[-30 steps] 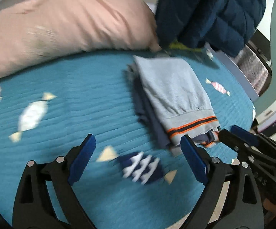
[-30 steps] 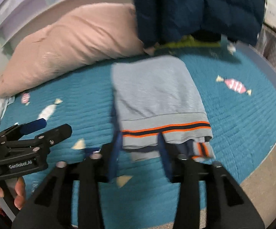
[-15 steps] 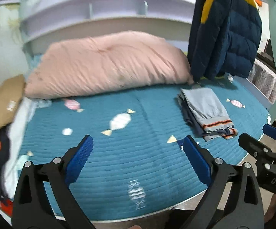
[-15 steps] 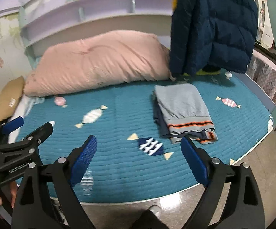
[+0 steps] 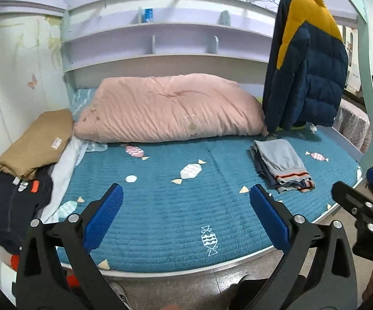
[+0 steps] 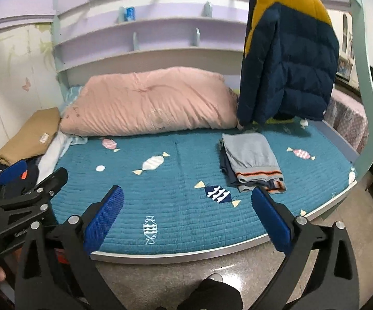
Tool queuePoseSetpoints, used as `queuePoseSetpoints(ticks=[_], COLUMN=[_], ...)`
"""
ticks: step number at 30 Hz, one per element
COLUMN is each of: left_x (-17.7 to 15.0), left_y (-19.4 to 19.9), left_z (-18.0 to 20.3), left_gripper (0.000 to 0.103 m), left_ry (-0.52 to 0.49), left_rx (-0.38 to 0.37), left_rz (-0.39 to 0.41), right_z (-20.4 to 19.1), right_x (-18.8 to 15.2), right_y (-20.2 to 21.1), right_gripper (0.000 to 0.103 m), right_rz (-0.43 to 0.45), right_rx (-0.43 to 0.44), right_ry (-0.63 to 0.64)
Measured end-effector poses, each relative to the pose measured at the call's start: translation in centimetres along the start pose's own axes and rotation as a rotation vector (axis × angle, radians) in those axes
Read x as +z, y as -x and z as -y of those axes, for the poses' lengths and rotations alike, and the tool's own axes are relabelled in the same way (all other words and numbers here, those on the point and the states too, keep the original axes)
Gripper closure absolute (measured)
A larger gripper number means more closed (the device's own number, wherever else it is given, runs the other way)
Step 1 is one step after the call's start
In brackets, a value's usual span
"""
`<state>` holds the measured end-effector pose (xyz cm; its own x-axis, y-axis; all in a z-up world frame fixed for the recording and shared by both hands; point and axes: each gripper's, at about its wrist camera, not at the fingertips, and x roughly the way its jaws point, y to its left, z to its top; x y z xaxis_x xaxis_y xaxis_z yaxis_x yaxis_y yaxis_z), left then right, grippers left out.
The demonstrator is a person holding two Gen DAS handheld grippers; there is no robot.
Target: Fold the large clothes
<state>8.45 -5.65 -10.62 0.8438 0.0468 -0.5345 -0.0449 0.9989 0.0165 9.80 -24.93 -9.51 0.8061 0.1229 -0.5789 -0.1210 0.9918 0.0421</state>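
Room: bed [image 5: 160, 217] with teal quilt, pink duvet [image 5: 168, 111] along the back, shelves above, puffer jacket [image 5: 308, 77] hanging at right.
Left tool [image 5: 185, 215]: jaws opening, nothing between them, held over the near bed edge.
Right tool [image 6: 187, 214]: jaws opening, empty too, beside the left one.
Folded stack [image 6: 251, 162]: grey top piece with orange stripes, on the quilt right of centre, near the jacket, well apart from both tools.
Unfolded pile [image 5: 18, 188]: tan, dark and white clothes heaped at the left bed edge.
Risk: pulling one garment may drag the whole pile off the edge, since the pieces overlap.
Risk: jacket hem hangs just behind the stack, so a wide swing could snag it.
Hidden: pile's lower part cut off by the left tool's arm; piece count unclear.
Hidden: stack's lower layers show edges only.
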Motion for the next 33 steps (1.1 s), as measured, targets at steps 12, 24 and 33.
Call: queuePoseSetpoints(ticks=[12,24,33], left_x=[-1.3,-1.3,-1.6], left_y=[10.5,16.7,18.8], left_z=[-1.9,-1.8,-1.7], left_gripper=[0.005,0.005,0.005], left_ry=[0.009,-0.011,-0.014], left_rx=[0.032,0.069,0.05], left_rz=[0.105,0.223,0.253], right_z=[-2.7,-3.3,-3.4], right_x=[-1.1,-1.8,-2.4], right_y=[8.9,13.6,15.6], right_gripper=[0.007,0.007,0.007], right_rz=[0.136,0.242,0.281], right_rx=[0.036,0.05,0.073], right_ry=[0.042,0.062,0.056])
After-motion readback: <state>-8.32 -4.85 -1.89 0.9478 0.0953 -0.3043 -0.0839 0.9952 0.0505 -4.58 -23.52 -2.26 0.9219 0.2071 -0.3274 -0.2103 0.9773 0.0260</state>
